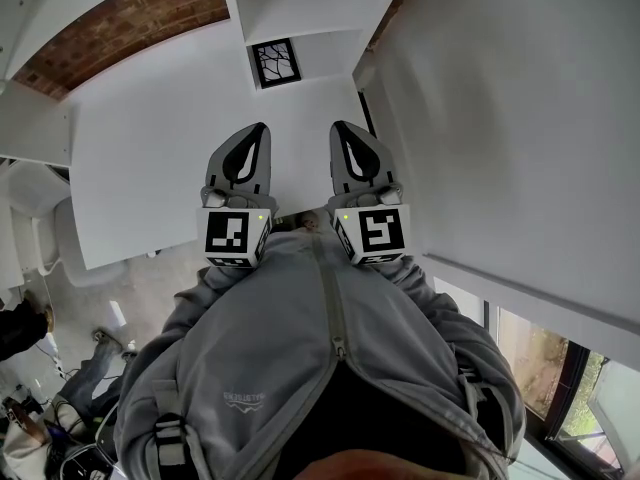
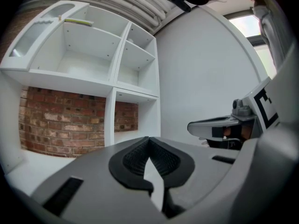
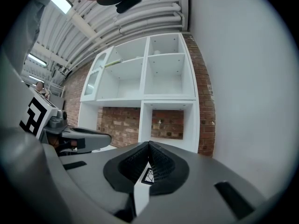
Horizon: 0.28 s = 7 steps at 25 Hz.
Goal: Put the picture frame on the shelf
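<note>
Picture frame (image 1: 275, 63) is the smallest thing in view. Largest is the white shelf unit (image 3: 140, 73), standing against brick at the far end. Below it a white table (image 1: 150, 168) runs from the person to the shelf. The left gripper (image 1: 258, 133) and right gripper (image 1: 338, 128) hang side by side near the body, each with its jaws pressed together on nothing. The frame seems to lie flat on the far table edge, at the foot of the shelf. Lying so low, it could skid away or slip from a shallow pinch.
</note>
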{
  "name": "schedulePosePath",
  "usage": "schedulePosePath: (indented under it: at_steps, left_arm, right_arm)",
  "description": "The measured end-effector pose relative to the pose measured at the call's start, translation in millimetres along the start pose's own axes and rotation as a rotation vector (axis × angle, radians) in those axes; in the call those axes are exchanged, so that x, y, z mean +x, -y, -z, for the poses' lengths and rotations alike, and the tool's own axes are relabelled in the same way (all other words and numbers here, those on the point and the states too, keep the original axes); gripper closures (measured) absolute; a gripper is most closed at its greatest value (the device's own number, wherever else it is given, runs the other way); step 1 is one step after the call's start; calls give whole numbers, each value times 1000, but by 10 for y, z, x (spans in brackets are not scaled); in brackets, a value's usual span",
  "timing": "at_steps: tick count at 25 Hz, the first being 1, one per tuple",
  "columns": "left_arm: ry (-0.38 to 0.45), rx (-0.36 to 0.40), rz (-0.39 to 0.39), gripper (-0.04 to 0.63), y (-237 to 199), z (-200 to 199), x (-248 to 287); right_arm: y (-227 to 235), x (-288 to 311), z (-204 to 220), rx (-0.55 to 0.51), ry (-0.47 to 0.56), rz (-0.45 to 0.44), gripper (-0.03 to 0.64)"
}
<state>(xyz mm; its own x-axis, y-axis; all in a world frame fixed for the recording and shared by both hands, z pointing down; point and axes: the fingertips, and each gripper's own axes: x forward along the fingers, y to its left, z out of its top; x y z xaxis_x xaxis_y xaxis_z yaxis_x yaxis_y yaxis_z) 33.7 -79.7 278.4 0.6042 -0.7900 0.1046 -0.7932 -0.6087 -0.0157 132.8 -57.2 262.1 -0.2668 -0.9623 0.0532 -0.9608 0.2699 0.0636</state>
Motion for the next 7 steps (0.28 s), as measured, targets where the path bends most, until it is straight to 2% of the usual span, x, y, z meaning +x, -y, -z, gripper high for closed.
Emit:
schedulePosePath:
  at_steps: [7]
  left_arm:
    - [5,0,-3,589,-28,14,45]
  right_arm:
    - [17,81,-14,-1,11,-6,591]
